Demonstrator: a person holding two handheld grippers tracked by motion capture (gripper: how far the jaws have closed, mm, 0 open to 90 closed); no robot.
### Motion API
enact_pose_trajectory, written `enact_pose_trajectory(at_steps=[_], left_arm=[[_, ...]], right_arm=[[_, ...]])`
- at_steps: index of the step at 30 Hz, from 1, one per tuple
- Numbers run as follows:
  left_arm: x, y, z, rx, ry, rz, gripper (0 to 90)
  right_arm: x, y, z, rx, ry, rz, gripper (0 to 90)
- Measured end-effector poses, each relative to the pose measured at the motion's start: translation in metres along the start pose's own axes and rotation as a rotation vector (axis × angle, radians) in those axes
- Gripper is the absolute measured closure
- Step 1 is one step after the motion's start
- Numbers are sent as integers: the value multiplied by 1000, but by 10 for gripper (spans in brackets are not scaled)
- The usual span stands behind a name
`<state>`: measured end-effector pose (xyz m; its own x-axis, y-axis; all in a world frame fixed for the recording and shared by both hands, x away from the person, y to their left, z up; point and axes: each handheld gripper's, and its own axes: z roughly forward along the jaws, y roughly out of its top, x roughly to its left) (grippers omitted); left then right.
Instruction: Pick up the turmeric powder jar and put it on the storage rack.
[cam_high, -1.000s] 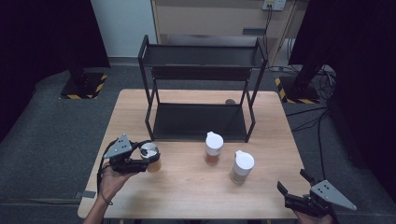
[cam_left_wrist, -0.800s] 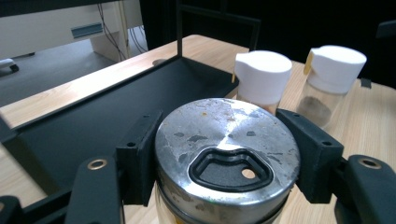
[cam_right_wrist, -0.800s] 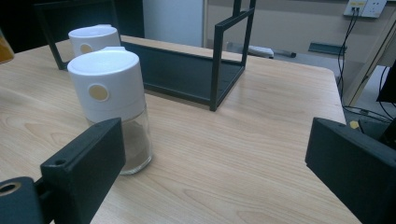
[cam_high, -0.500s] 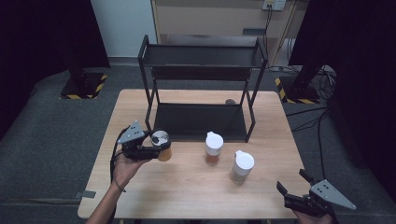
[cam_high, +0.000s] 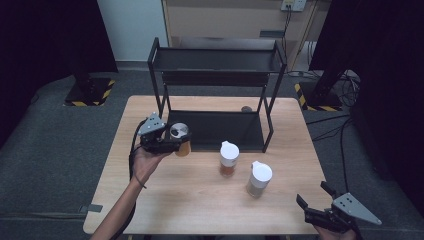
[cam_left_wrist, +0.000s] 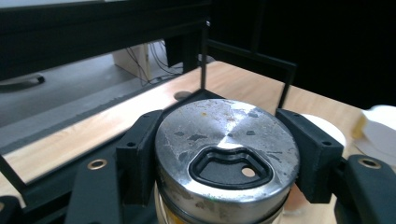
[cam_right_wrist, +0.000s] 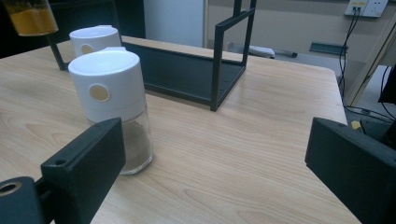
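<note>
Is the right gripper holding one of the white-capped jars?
No: in the right gripper view the right gripper has its jaws wide apart, with the nearer white-capped jar standing free on the table.

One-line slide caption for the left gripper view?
Left gripper clamps a metal-lidded jar in front of the black rack.

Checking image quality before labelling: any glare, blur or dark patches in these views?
High view: room edges are very dark; the table is evenly lit. Left gripper view: the jar has a bright sheen on its metal lid, and the white shapes at right are soft. Right gripper view: the near shaker is sharp, the jaws slightly blurred.
</note>
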<state>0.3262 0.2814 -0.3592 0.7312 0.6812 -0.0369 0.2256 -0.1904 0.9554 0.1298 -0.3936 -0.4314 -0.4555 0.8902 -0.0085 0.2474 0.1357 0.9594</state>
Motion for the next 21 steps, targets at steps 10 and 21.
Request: enact_pose_trajectory(at_steps=[10,21], left_arm=[[11,4,26,-24,60,-15,343],[18,-4,55,-25,143,-41,343]], right_arm=[[0,0,0,0,1,-1,54],[-1,-1,-1,-2,3,3,55]])
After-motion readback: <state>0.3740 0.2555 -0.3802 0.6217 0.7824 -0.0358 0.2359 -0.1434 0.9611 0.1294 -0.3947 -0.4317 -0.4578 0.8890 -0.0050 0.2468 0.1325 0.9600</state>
